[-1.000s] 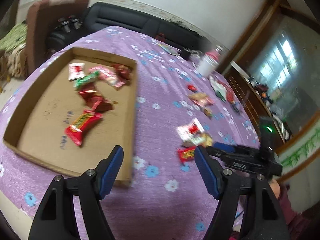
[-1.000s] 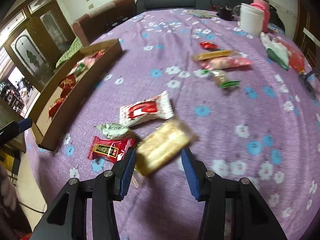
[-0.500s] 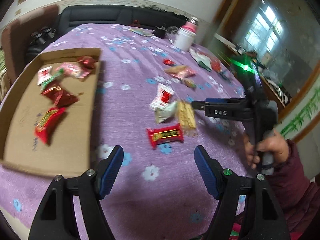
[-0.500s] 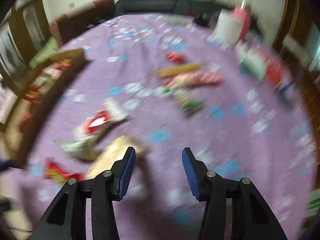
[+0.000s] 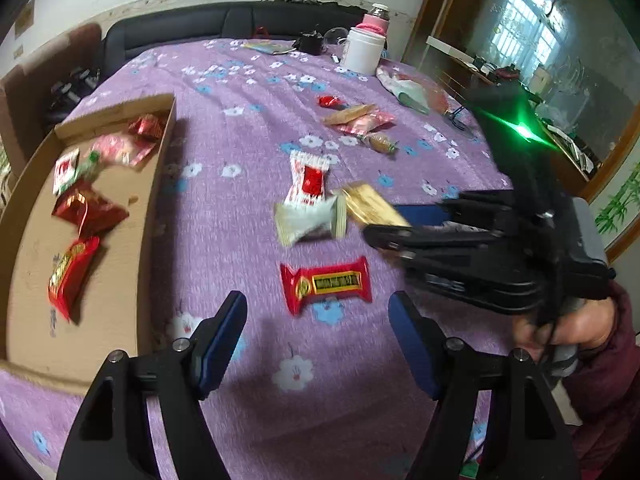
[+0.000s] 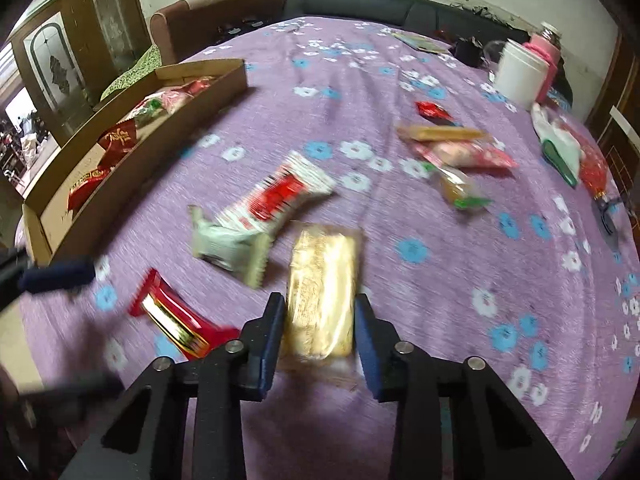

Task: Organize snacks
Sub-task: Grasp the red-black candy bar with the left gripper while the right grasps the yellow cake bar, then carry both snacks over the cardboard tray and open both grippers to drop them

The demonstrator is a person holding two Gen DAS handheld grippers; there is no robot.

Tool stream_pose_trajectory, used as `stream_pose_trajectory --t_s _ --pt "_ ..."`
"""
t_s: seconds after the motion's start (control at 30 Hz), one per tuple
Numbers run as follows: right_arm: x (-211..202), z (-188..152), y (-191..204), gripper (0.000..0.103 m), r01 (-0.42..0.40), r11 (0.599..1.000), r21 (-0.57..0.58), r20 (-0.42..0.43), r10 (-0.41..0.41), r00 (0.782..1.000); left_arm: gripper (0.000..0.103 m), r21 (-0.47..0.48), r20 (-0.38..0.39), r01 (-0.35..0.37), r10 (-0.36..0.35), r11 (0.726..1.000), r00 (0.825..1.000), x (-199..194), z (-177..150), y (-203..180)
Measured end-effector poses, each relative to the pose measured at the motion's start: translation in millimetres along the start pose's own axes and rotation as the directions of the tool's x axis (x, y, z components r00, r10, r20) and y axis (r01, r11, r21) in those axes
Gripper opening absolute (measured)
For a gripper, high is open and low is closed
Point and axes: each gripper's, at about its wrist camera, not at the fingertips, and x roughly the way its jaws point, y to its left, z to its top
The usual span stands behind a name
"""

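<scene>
My right gripper (image 6: 319,328) has its fingers on either side of a golden clear-wrapped biscuit pack (image 6: 323,292), also seen in the left wrist view (image 5: 370,204); the pads are close to its sides. My left gripper (image 5: 318,320) is open and empty above a red and gold bar (image 5: 326,284), also seen in the right wrist view (image 6: 172,318). A pale green packet (image 6: 230,246) and a white and red packet (image 6: 280,194) lie beside them. A cardboard tray (image 5: 158,184) at the left holds several snacks.
More snacks (image 6: 452,148) lie further back on the purple flowered cloth (image 6: 440,280). A white jar (image 6: 520,74), a pink bottle (image 6: 546,52) and a plastic bag (image 6: 560,148) stand at the far right. A dark sofa (image 5: 240,24) lies behind the table.
My right gripper has swung and moved forward so its fingers now flank the golden pack, with a narrower gap. My left gripper has turned from the tray toward the loose snacks, over the red bar.
</scene>
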Motion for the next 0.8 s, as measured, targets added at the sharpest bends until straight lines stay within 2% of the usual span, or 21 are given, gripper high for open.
stream_pose_trajectory --t_s 0.2,0.3,0.37,0.4,0.43,0.47,0.6,0.8 --pt "-10 -17 -41 0.036 0.018 0.999 0.042 -0.011 -0.017 1.000 0.072 0.181 -0.021 -0.019 0.023 0.983 0.999 30 12 -27" --pt "-14 -23 -52 0.037 0.006 0.998 0.062 -0.008 -0.005 1.000 0.072 0.314 -0.036 -0.054 0.069 0.948 0.997 52 11 -45" --pt "-15 -24 -54 0.037 -0.006 0.997 0.072 -0.002 0.006 1.000 0.071 0.367 -0.059 -0.073 0.102 0.927 0.993 58 6 -52" --pt "-15 -25 -54 0.037 -0.010 0.997 0.075 0.003 0.009 1.000 0.059 0.369 -0.055 -0.063 0.090 0.927 0.994 55 6 -54" --pt "-16 -27 -55 0.037 -0.012 0.997 0.076 0.007 0.011 1.000 0.035 0.359 -0.081 -0.033 0.067 0.933 0.995 54 6 -54" --pt "-17 -28 -56 0.037 -0.014 0.997 0.079 0.015 0.013 1.000 0.027 0.345 -0.094 -0.016 0.051 0.939 0.994 53 6 -52" --pt "-18 -31 -58 0.036 -0.037 0.994 0.100 0.044 0.032 0.999 0.027 0.289 -0.092 -0.040 0.069 0.956 0.993 51 4 -47" --pt "-28 -35 -58 0.036 -0.090 0.988 0.123 0.084 0.080 0.993 0.027 0.130 -0.051 0.027 -0.021 0.991 0.998 26 4 -26"
